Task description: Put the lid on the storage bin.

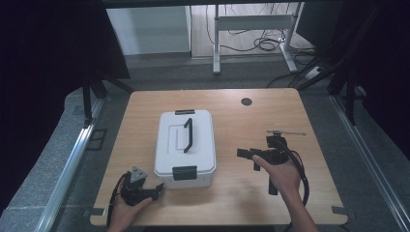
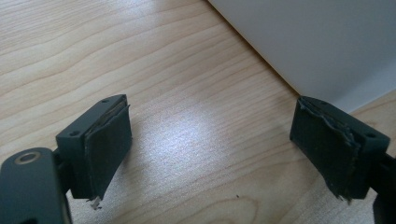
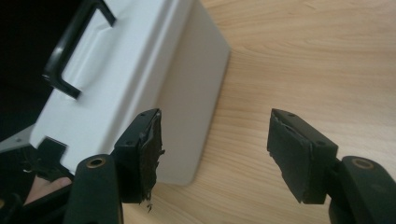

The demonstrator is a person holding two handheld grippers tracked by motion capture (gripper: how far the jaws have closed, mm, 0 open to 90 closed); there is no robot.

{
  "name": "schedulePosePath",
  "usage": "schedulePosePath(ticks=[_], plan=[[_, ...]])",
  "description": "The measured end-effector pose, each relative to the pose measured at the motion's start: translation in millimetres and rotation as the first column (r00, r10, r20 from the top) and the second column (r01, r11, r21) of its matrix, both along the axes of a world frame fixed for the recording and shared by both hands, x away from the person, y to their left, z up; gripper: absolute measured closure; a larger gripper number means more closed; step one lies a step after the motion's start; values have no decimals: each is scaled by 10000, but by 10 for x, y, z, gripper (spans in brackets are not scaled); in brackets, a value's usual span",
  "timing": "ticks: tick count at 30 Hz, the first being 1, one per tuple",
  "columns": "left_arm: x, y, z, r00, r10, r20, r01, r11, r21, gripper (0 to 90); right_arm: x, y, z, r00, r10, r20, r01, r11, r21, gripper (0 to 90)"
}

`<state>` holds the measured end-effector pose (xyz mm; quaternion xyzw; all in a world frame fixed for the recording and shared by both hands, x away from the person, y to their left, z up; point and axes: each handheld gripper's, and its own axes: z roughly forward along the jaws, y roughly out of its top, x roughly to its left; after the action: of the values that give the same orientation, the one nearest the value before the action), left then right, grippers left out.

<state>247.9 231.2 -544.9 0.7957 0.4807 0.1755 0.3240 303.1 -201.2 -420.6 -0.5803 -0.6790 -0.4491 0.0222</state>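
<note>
Both claws, left (image 1: 157, 189) and right (image 1: 244, 153), gape empty at seven and three o'clock, flanking the latched white plastic box (image 1: 185, 145) on the wooden bench (image 1: 241, 198), apparently poised to open it.

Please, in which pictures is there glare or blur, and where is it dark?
High view: dark around the table, soft detail. Left gripper view: bright glare on the wood between the open jaws, white box blurred. Right gripper view: near pads slightly soft, darkness beyond the box.

White box (image 1: 184, 145) — black handle (image 1: 188, 135), black latches (image 1: 184, 172) — on pale wood-grain table (image 1: 241, 193).
</note>
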Motion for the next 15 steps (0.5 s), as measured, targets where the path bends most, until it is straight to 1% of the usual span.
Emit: schedulePosePath(ticks=[3, 4, 5, 7, 8, 9, 10, 12, 13, 14, 15], plan=[[0, 0, 0, 10000, 0, 4, 0, 10000, 3, 126, -56, -136, -104, 9999, -130, 45, 129, 9999, 88, 354], [0, 0, 0, 10000, 0, 2, 0, 10000, 1, 126, -56, -136, -104, 9999, -130, 45, 129, 9999, 88, 354], [0, 0, 0, 10000, 0, 3, 0, 10000, 2, 126, -90, -208, -173, 9998, -155, 153, 152, 9998, 156, 354], [0, 0, 0, 10000, 0, 1, 0, 10000, 1, 126, -114, -261, -249, 9996, -213, 182, 209, 9996, 205, 354], [0, 0, 0, 10000, -1, 1, 1, 10000, 2, 126, -114, -284, -279, 9998, -162, 118, 161, 9998, 105, 354], [0, 0, 0, 10000, -1, 1, 1, 10000, 2, 126, -118, -301, -289, 9998, -181, 100, 181, 9998, 76, 354], [0, 0, 0, 10000, -1, 2, 1, 10000, 2, 126, -123, -318, -292, 9995, -246, 208, 244, 9996, 126, 354], [0, 0, 0, 10000, 0, 2, 0, 10000, 3, 126, -133, -337, -277, 9993, -227, 309, 218, 9993, 298, 350], [0, 0, 0, 10000, -2, 1, 2, 10000, 5, 126, -133, -337, -277, 9993, -227, 309, 218, 9993, 298, 350], [0, 0, 0, 10000, -1, 1, 1, 10000, 2, 126, -139, -341, -261, 9986, -189, 501, 173, 9993, 330, 346], [0, 0, 0, 10000, -1, 1, 1, 10000, 1, 126, -139, -341, -261, 9986, -189, 501, 173, 9993, 330, 346]])
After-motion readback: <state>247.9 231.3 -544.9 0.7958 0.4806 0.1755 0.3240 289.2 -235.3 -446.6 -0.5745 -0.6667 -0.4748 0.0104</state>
